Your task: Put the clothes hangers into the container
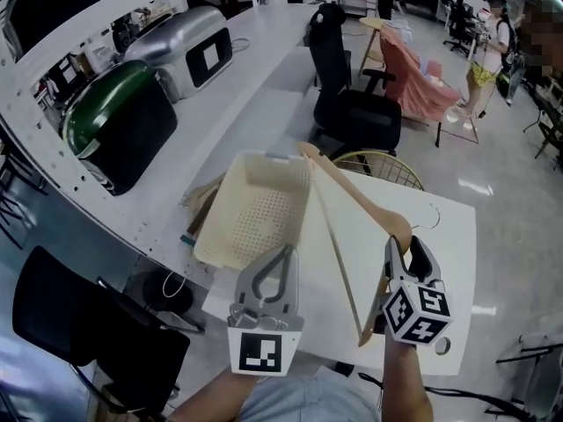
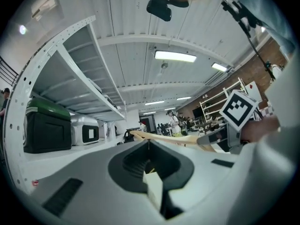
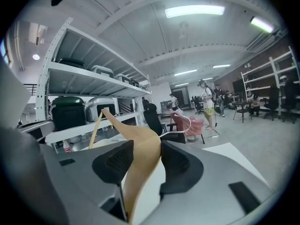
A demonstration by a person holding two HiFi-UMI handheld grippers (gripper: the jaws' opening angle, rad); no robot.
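Closest to the camera are the two hand-held grippers, low in the head view. On the left side, the left gripper [image 1: 282,253] has its jaws together and nothing is between them; it hangs near the front corner of the container and takes no part at present. On the right side, the right gripper [image 1: 407,249] is clamped on the wooden hanger [image 1: 352,196]. Its own view shows both pads pressing on the broad shoulder of the hanger [image 3: 140,163], close to the metal hook.

From this grip the hanger reaches forward and to the left over the white table [image 1: 444,236], and its far tip arrives at the right rim of the container [image 1: 230,202], a cream perforated basket which looks empty. Most of the hanger is beside the basket and not above the opening.

I judge that the step in hand is the carrying of the hanger to the basket; the placing is not yet done. The next move asks to bring the hanger to the left until it is over the opening, turn it along the long side of the basket, lower it and only then open the jaws. The hanger seems nearly as long as the basket, so one end may catch on the rim.

Further behind stand a shelf with a green-lidded case [image 1: 114,130] and a black office chair [image 1: 352,104].
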